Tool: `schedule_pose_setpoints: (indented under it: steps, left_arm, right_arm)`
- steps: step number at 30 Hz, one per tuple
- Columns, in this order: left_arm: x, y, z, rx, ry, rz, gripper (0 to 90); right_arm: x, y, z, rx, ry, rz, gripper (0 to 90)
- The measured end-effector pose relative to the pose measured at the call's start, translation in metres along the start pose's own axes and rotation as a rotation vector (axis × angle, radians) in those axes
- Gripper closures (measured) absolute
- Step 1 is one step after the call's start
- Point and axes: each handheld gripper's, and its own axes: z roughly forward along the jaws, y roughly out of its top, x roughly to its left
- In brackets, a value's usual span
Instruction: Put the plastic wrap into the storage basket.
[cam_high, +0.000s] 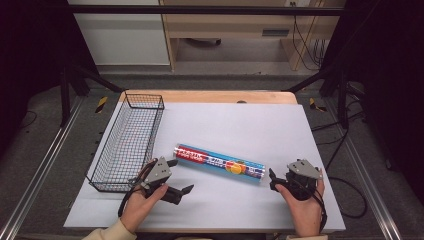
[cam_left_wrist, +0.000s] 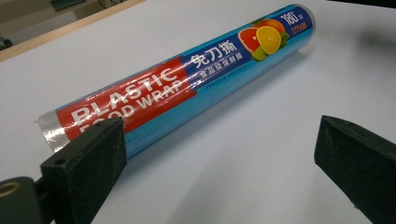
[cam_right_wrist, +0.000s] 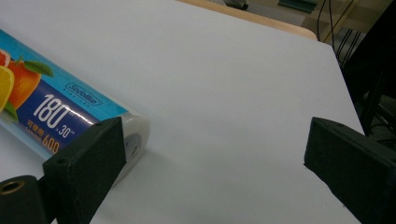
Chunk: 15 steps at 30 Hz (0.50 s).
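1. The left tool is held low over the white tabletop, its two black jaws spread wide apart with nothing between them.
2. The right tool is likewise held just above the tabletop, its jaws standing wide apart and empty.
3. A long cylindrical roll of plastic food wrap in a red and blue printed wrapper is seen lying flat on the tabletop between the two tools, touched by neither.
4. In the left gripper view, the red end of the roll lies just ahead of the left tool, partly behind one jaw, with the rest stretching away from it.
5. In the right gripper view, the blue end of the roll lies just ahead of the right tool, behind one jaw and off to that side.
6. A black wire mesh basket of oblong shape is set just beyond the left tool, on its outer side, well apart from the right tool.
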Motion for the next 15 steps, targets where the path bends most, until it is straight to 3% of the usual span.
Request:
schedule_pose_setpoints:
  steps: [15]
  left_arm:
    - [-0.003, 0.001, 0.0, 0.012, -0.007, 0.034, 2.7]
  right_arm:
    - [0.011, 0.007, -0.002, 0.018, 0.063, -0.101, 8.7]
